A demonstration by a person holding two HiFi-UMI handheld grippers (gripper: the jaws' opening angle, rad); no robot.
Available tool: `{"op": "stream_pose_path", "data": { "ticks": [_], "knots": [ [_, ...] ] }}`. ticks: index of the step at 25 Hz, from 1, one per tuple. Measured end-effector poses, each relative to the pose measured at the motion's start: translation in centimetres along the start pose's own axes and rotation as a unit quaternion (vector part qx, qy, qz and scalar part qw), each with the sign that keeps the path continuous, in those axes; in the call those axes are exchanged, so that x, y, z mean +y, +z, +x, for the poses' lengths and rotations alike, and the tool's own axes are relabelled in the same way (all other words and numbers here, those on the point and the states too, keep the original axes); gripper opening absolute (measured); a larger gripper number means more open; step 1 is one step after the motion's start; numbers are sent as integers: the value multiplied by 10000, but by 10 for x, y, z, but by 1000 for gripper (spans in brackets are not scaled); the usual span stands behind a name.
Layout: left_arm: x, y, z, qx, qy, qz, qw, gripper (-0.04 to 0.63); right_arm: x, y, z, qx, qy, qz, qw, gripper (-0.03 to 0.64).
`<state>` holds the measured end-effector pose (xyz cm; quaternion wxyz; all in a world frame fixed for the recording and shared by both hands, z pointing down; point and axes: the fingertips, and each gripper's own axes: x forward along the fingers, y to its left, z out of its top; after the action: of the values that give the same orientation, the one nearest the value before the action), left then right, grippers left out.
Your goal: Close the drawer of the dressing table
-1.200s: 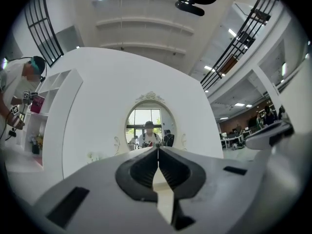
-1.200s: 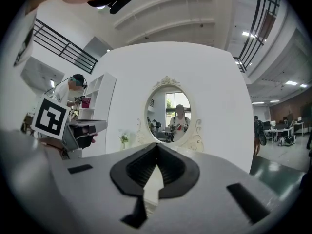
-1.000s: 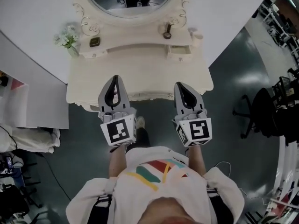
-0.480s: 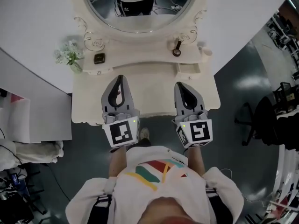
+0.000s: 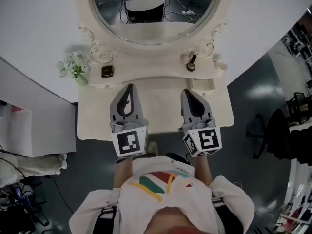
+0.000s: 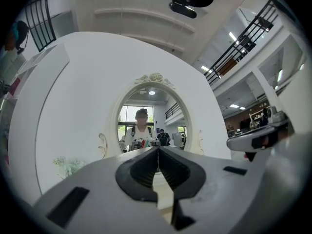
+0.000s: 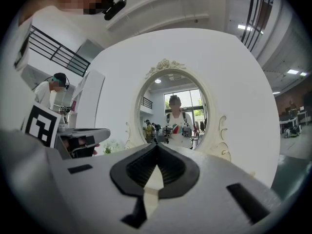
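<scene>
I see a cream dressing table (image 5: 156, 99), grey left gripper (image 5: 128, 87) and right gripper (image 5: 186, 91) with black-white square markers. Shirt (image 5: 161, 191) is white with red-teal-yellow stripes, floor (image 5: 239, 145) dark grey.

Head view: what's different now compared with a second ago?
The person has stepped closer to the dressing table, so the left gripper and right gripper have advanced together over its top, toward the mirror. Nothing was picked up or released. Unchanged: both grippers shut and empty, the small drawer at the right open, untouched.

Head view steeply down; gripper views level; share dressing table (image 5: 156, 89)
</scene>
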<state>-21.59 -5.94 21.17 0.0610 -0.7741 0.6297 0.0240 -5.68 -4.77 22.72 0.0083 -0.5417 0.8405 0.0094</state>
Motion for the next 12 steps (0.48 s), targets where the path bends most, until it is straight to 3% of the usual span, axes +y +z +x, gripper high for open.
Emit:
{"op": "stream_pose_path", "data": {
  "ticks": [6, 12],
  "knots": [
    [-2, -23, 8, 290, 84, -86, 9995, 8, -4, -5, 19, 90, 145, -14, 9999, 0],
    [-4, -28, 24, 89, 356, 69, 9993, 8, -16, -5, 30, 130, 446, -33, 9989, 0]
  ]
}}
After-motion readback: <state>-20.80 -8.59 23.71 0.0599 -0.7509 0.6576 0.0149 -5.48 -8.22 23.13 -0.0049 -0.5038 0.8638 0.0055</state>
